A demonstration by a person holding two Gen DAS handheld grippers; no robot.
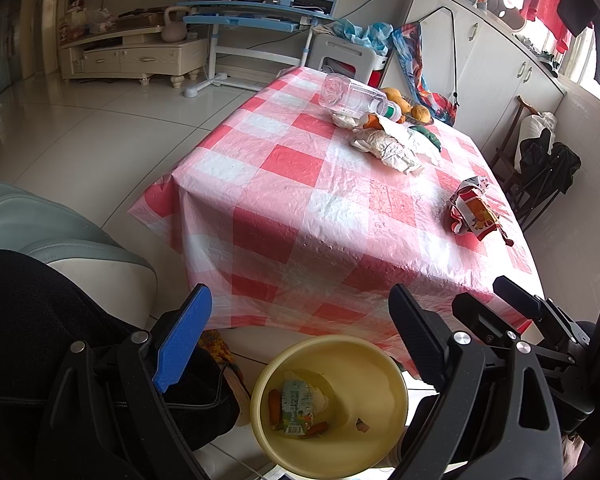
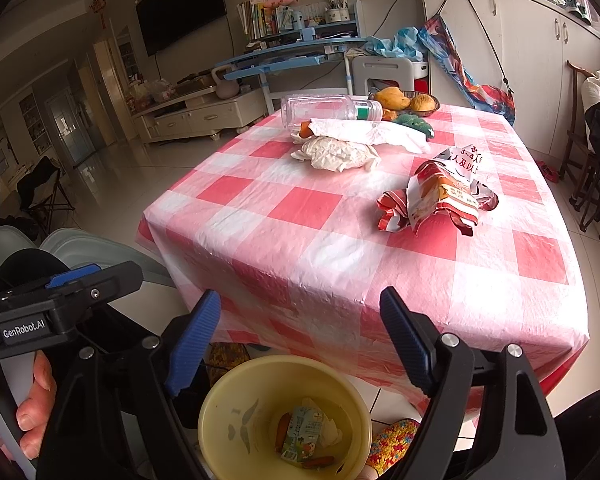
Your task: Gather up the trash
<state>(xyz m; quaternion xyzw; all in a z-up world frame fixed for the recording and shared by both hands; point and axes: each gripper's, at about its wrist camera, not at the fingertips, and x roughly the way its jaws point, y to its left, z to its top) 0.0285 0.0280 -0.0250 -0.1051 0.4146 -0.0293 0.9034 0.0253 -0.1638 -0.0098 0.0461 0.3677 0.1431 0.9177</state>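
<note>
table: I've got the table with the pink-and-white checked plastic cloth (image 2: 300, 216) filling everything ahead of and above both tongs; its near edge hangs just past the fingertips.

bin: the round yellow plastic waste bin (image 1: 384, 364) sits on the floor right under the tongs, roughly between the two pairs. There's already a small printed drink carton (image 2: 300, 432) and a couple of orange scraps in it, so I'd say we're partway through.

step: looks like I'm between items, hovering over the bin, nothing carried.

left tongs: the left gripper (image 1: 300, 336) has its jaws wide apart and empty, blue pad on one side, black on the other.

right tongs: the right gripper (image 2: 300, 340) is the same deal, spread wide with nothing between the pads.

bottle: the clear plastic bottle with the green cap band (image 2: 332, 110) is well ahead, at the far end, lying on its side. Long axis runs across my view, cap end toward the right, by the fruit dish.

paper: the crumpled white paper wad (image 2: 336, 154) is just nearer than the bottle.

wrapper: the crumpled red-and-white snack wrapper (image 2: 440, 196) is ahead and right of the right tongs, the closest piece.

next: my guess is reach the right tongs up and forward over the table edge, straddle the wrapper, close gently since it'll crush.
</note>
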